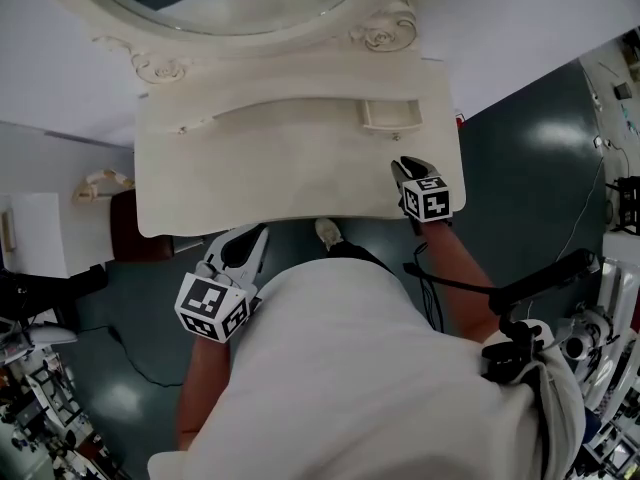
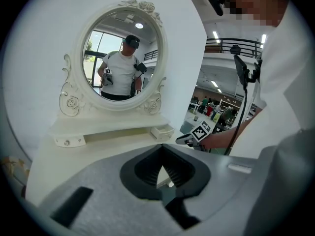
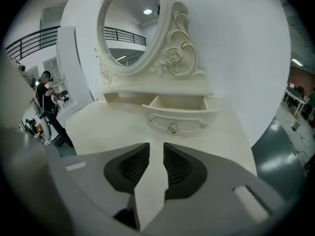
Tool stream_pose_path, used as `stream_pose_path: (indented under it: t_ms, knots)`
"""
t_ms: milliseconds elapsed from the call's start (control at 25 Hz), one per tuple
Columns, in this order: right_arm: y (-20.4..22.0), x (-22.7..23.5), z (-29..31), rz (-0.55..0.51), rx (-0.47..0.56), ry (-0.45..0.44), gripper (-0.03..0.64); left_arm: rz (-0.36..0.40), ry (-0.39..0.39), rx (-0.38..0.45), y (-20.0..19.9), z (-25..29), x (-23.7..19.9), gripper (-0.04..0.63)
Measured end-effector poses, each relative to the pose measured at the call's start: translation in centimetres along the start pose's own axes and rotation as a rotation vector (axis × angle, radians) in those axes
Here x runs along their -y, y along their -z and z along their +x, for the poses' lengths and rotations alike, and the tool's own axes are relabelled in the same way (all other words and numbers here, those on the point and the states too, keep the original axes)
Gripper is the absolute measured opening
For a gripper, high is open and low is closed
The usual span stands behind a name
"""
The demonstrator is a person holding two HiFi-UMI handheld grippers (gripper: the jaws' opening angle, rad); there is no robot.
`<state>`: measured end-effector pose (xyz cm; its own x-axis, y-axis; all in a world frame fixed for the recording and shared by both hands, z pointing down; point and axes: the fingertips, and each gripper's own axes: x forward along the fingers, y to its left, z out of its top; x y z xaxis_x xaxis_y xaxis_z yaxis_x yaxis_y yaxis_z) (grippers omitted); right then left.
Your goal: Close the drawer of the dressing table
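Two hand-held grippers are in your hands, and neither one touches the small cream drawer [image 3: 178, 114] with its round metal knob [image 3: 173, 128]. That drawer stands pulled out of the low raised shelf on the cream-white dressing desk [image 1: 280, 178], with its empty inside open to view. The carved oval mirror [image 3: 130, 28] rises behind and above the drawer.

Your right hand-held gripper [image 1: 408, 168] hovers over the desk top just in front of the drawer, on your side of it. It tilts downward and points at the drawer's front. Its jaws stand a narrow gap apart, and only bare desk top shows between them. In the right gripper view the drawer front lies straight beyond that gap, near but clear of the tips.

Your left hand-held gripper [image 1: 255, 233] is well apart from the drawer, back at the desk's near edge and close to your body. Its jaws meet at the tips and hold nothing. In the left gripper view the drawer shows small and far off, beyond those closed tips.
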<state>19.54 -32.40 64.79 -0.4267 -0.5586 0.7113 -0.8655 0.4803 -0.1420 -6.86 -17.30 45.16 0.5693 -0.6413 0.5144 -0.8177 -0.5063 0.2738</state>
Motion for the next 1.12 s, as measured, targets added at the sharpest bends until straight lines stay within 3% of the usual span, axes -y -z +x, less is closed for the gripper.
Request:
stream_pose_path:
  t_ms: [600,1120]
  knots:
    - [-2.0,3.1,3.9,0.075,-0.007,-0.017,0.133,-0.026,-0.068,0.013,-1.2,1.7,-0.9,0.0]
    - [-2.7,3.3,5.5,0.113,-0.008,-0.038,0.098,-0.027,-0.078,0.007,-2.2,3.1,-1.9,0.0]
